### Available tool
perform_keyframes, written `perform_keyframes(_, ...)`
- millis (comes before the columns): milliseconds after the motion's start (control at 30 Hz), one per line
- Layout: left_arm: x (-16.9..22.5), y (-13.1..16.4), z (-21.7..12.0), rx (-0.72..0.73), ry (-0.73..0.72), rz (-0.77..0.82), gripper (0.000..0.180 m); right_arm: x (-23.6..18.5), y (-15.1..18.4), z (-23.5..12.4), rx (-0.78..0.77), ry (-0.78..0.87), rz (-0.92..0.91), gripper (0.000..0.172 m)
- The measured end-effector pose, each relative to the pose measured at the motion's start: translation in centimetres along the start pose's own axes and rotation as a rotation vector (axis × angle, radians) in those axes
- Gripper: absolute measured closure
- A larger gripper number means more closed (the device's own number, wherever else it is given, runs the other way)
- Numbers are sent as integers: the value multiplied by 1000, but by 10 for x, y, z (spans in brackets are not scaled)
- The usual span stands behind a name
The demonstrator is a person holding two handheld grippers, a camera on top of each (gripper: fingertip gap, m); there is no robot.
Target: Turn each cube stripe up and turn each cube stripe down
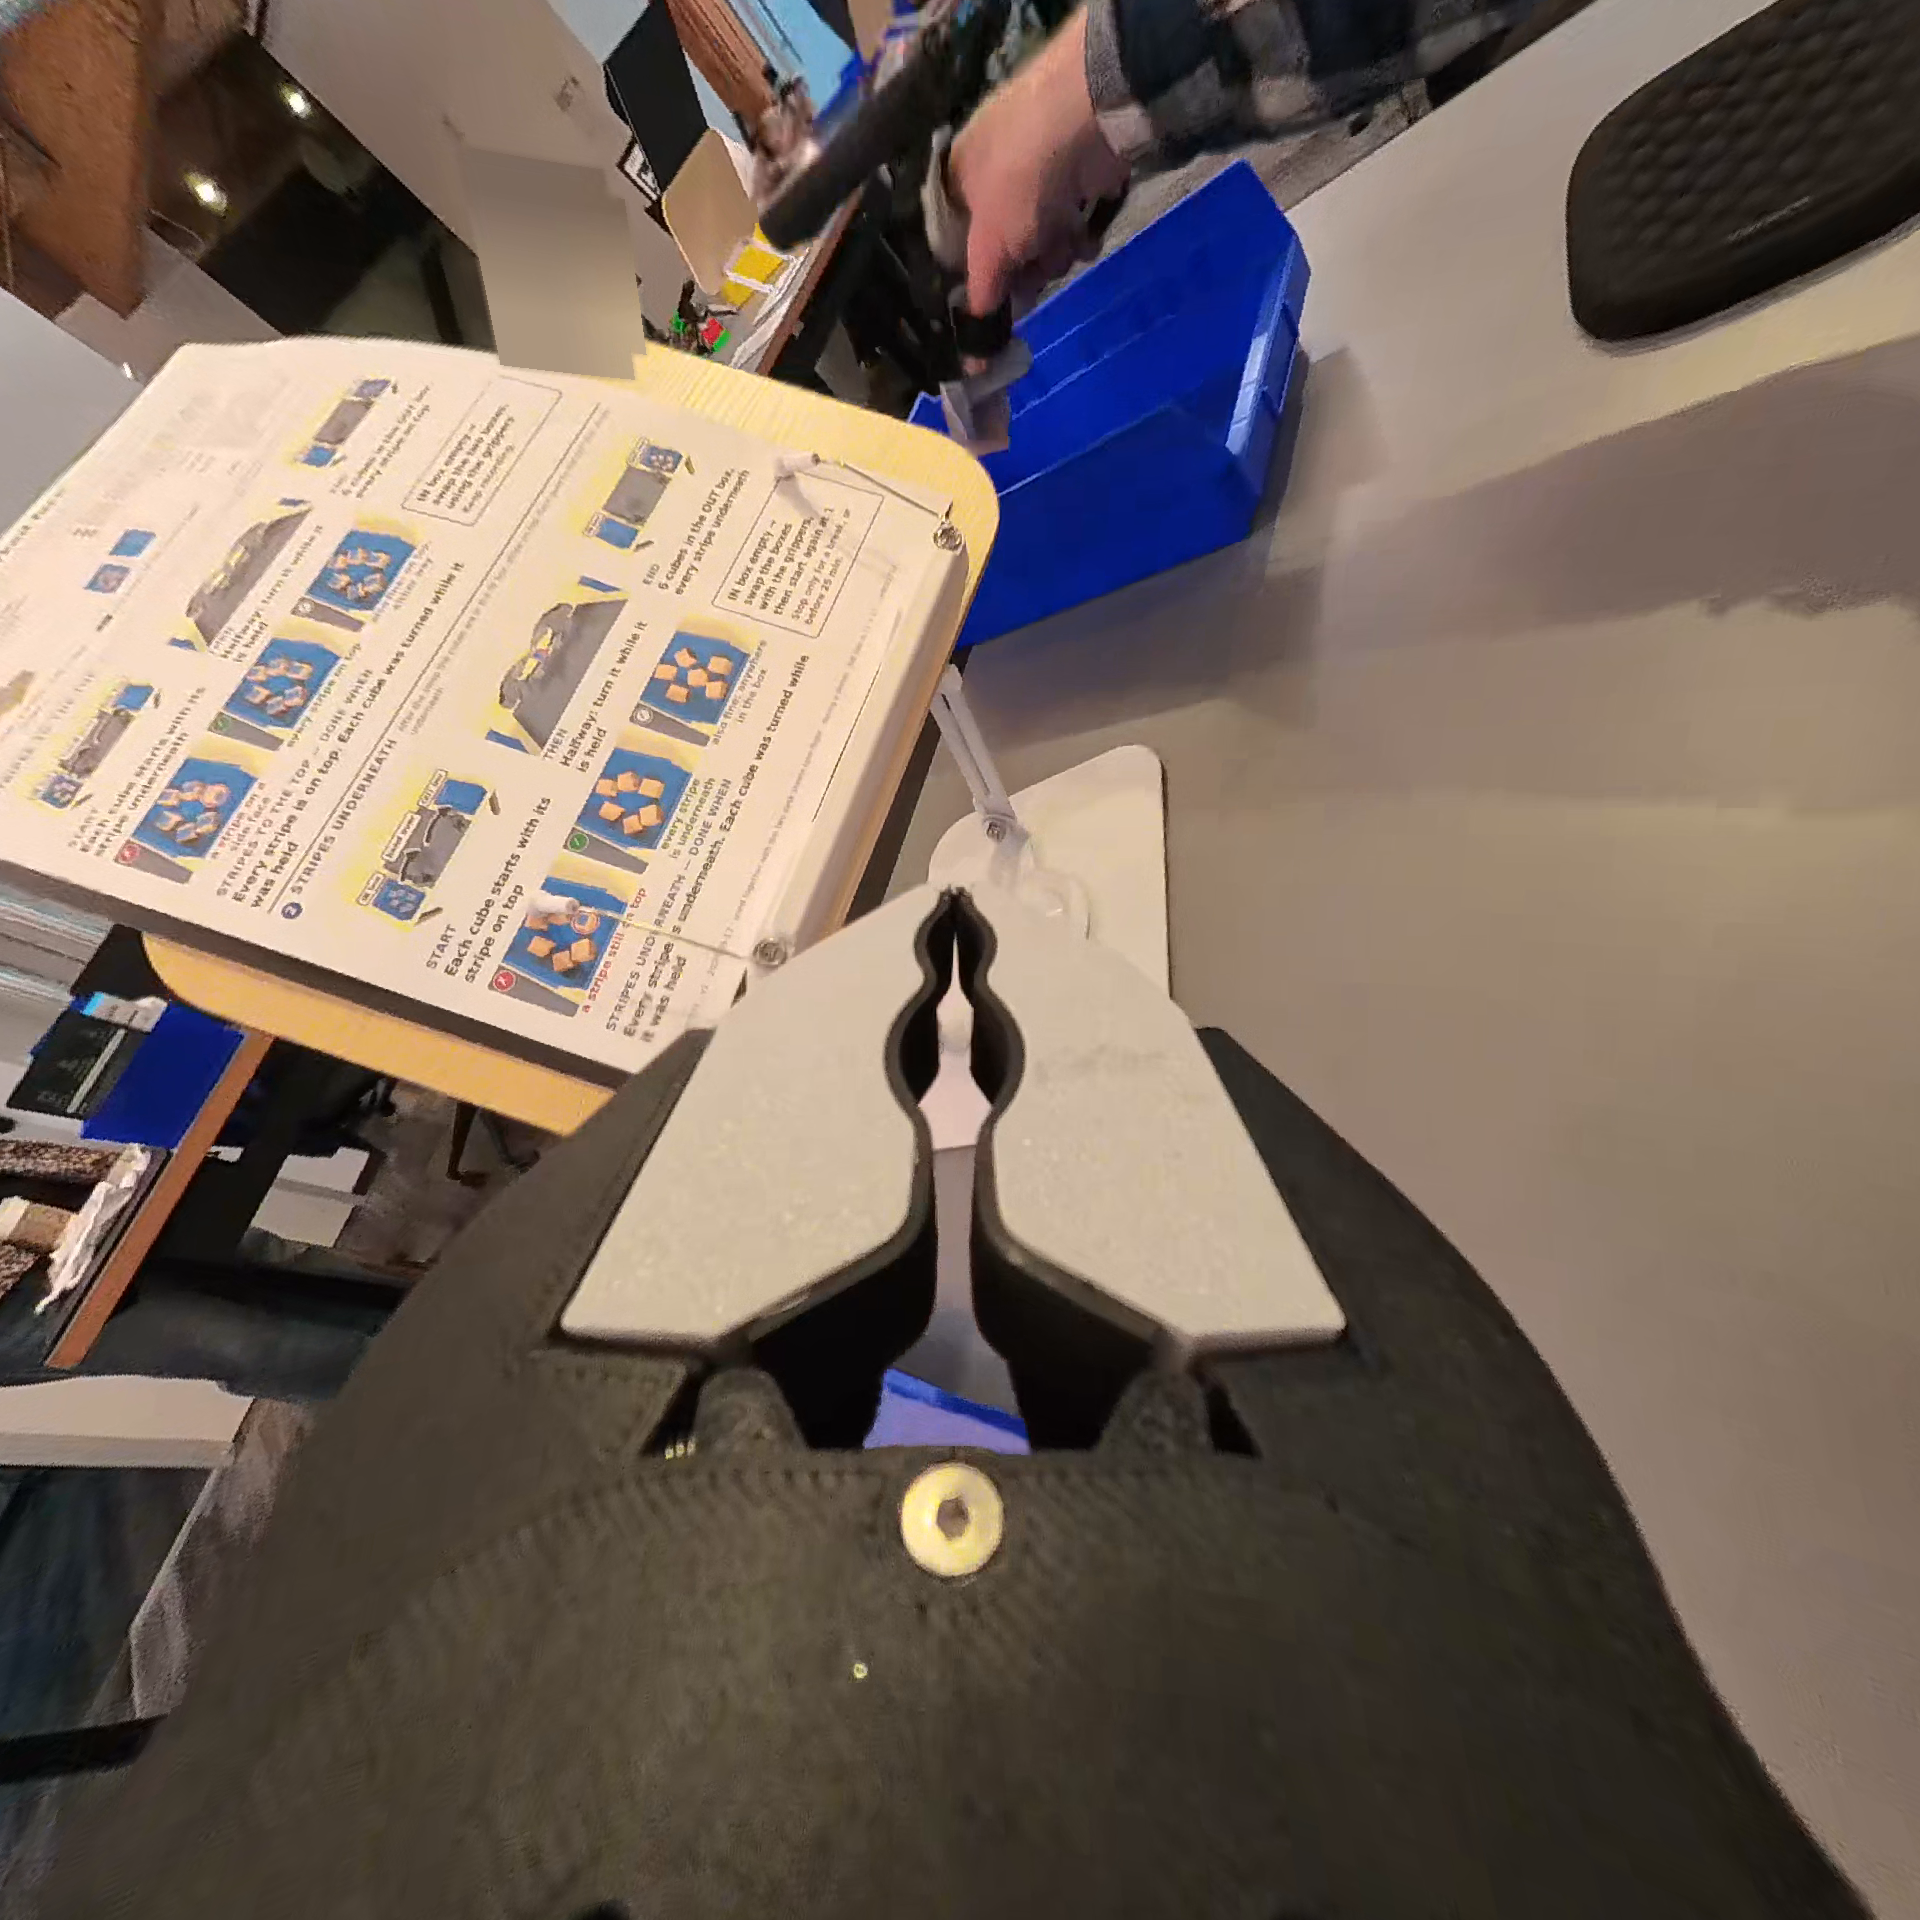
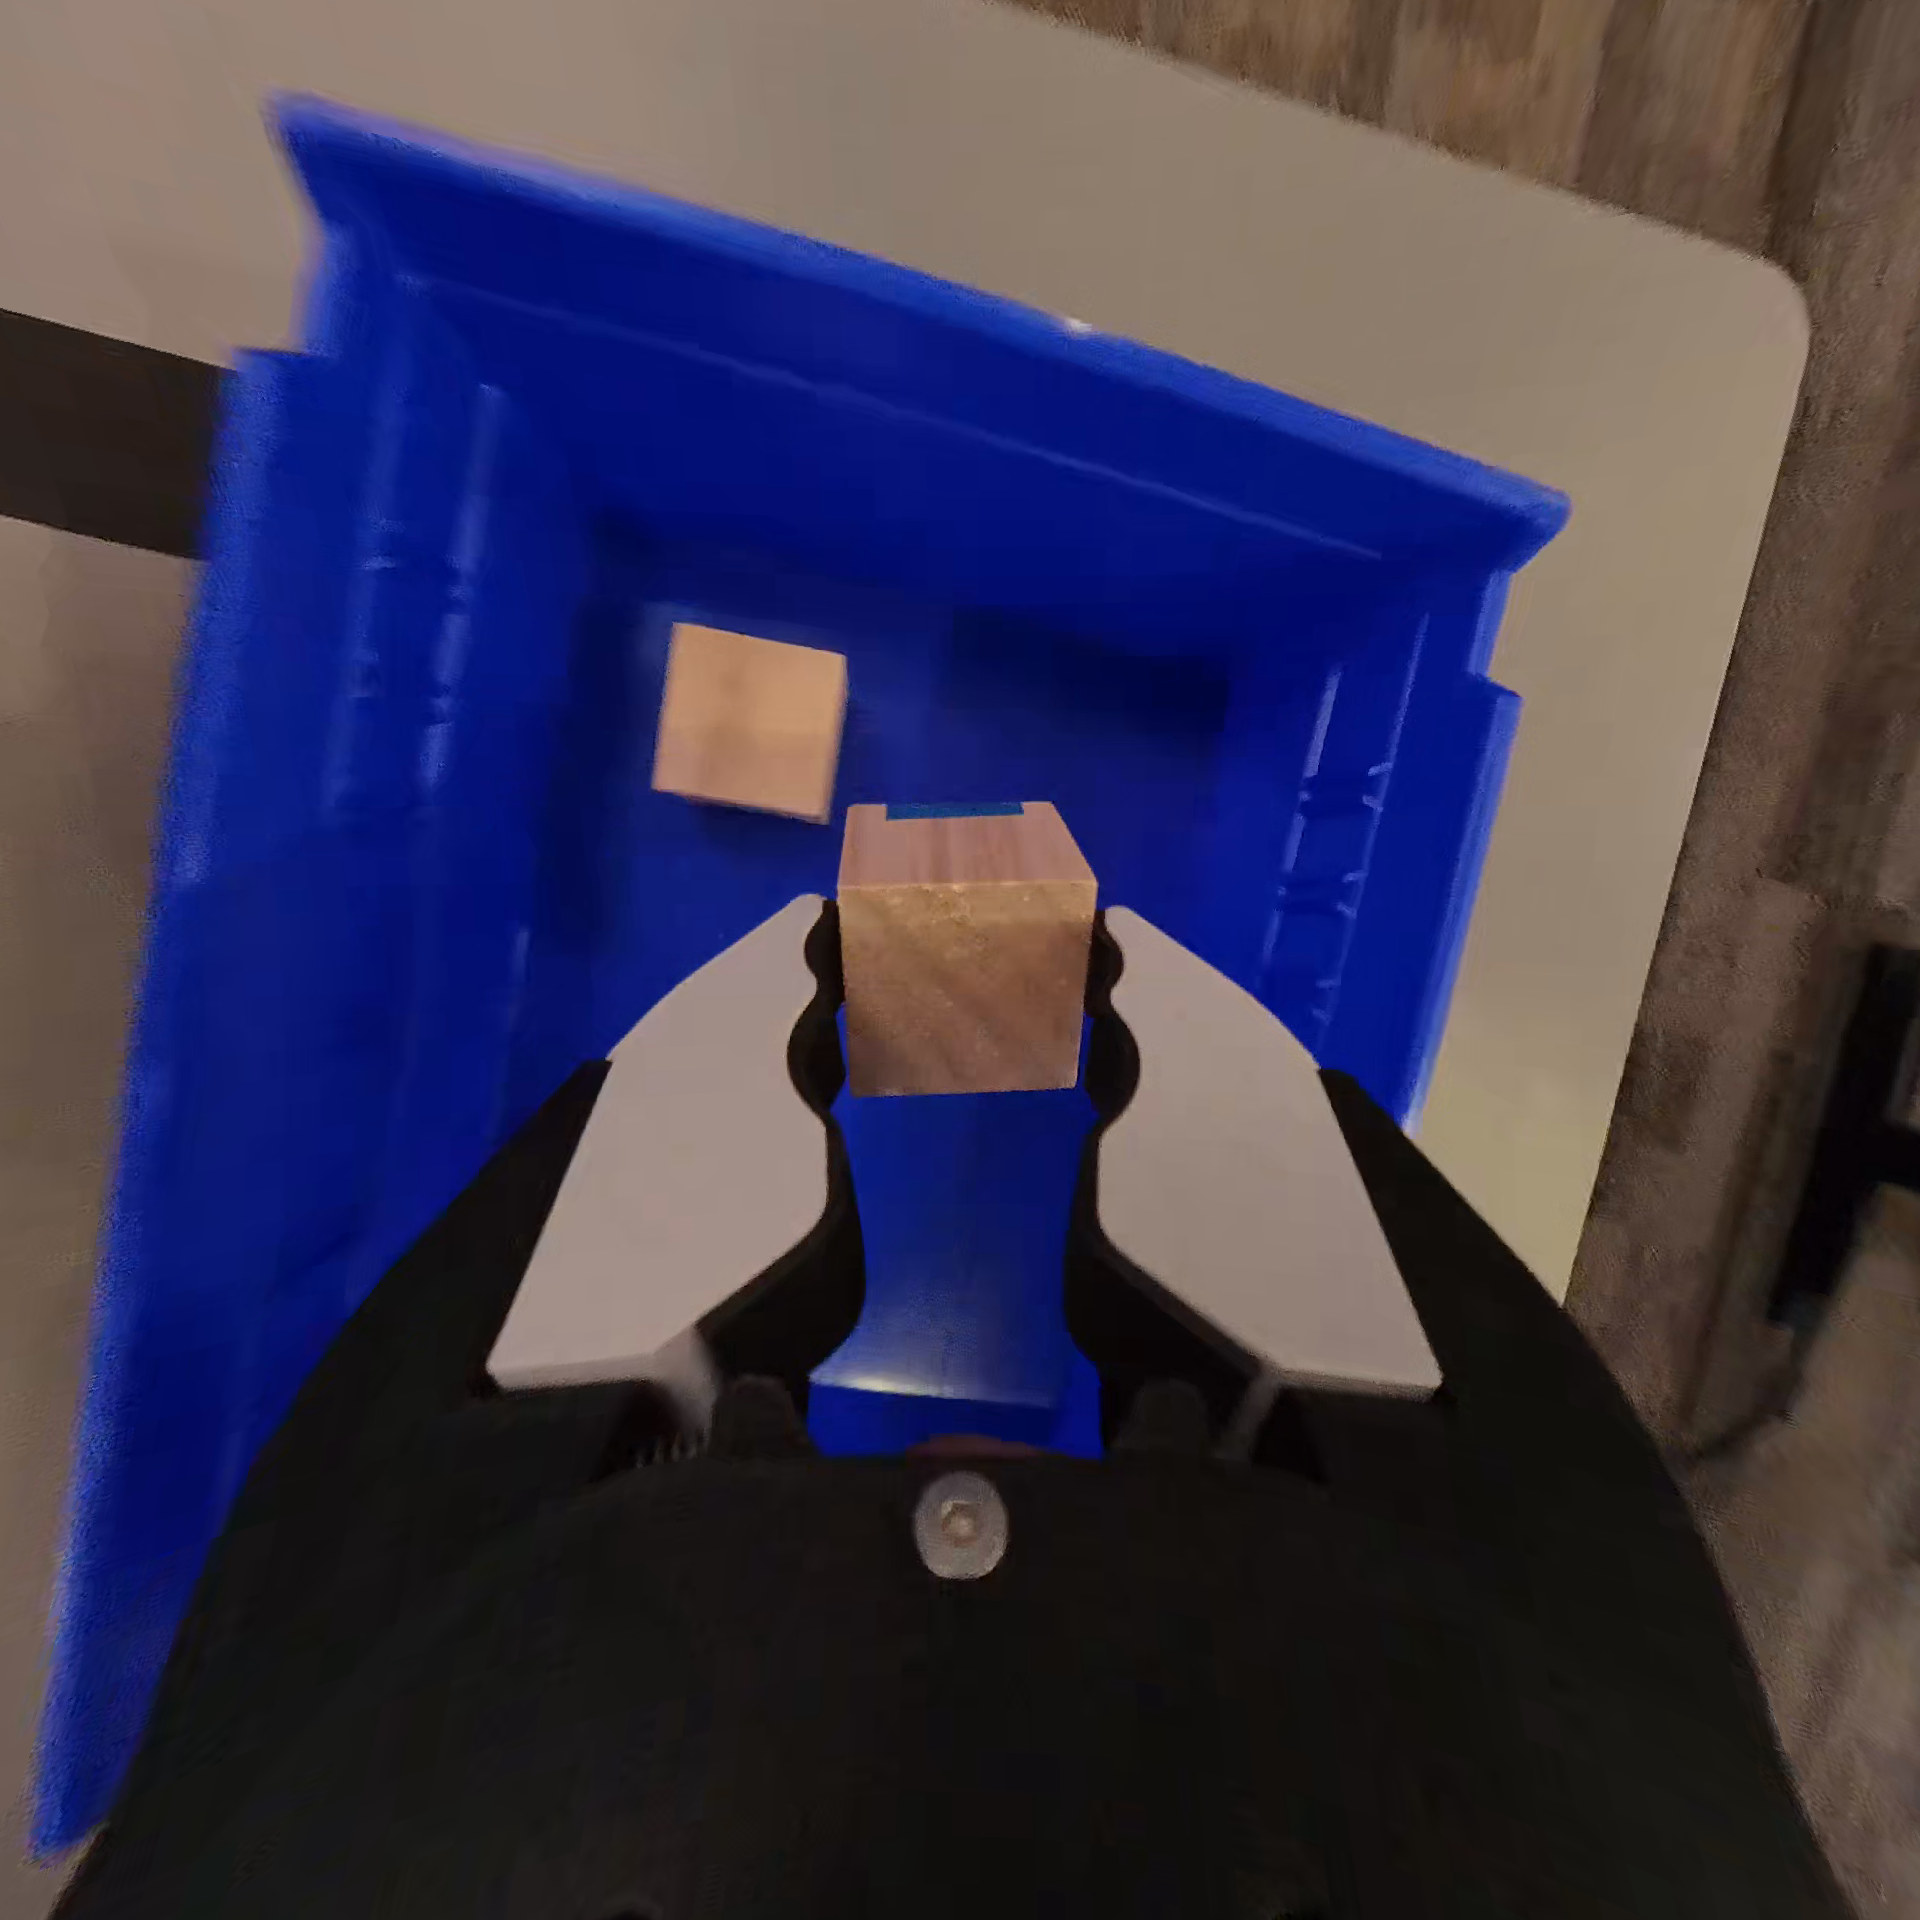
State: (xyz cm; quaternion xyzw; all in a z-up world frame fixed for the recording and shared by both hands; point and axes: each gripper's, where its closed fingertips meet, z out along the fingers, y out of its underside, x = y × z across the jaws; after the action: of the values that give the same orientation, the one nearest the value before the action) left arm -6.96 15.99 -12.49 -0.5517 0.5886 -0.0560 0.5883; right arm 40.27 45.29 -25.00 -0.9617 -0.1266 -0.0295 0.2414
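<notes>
My right gripper (image 2: 961, 951) is shut on a wooden cube (image 2: 964, 987), both pads pressed on its sides, above the inside of a blue bin (image 2: 364, 727). The cube's blue stripe (image 2: 954, 811) sits on its far face, pointing down toward the bin floor. A second wooden cube (image 2: 750, 719) lies on the bin floor, with no stripe showing. My left gripper (image 1: 953, 902) is shut with nothing between its pads, over the white table near a document stand. The right gripper (image 1: 977, 384) also shows in the left wrist view, held by a hand over the blue bin (image 1: 1143, 436).
An instruction sheet (image 1: 436, 665) lies on a tilted wooden board at the left, on a white stand base (image 1: 1101, 831). A black padded rest (image 1: 1756, 177) lies at the far right of the white table (image 1: 1558, 935). The table's rounded corner (image 2: 1766, 312) and floor lie beyond the bin.
</notes>
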Motion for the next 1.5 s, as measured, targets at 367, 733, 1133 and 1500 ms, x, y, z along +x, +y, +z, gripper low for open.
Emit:
perform_keyframes(367,-7,35,-29,-85,-20,-49,180,23,15,78,-272,80,96,122)
perform_keyframes(733,-59,86,-73,-284,-149,-137,157,-27,-41,-82,187,70,-146,110)
perform_keyframes(1133,-53,245,-82,-838,354,-82,144,-194,46,-177,416,-146,-485,117)
perform_keyframes(1500,-34,324,-76,-1147,613,43,126,-239,73,-178,427,-194,-596,117)
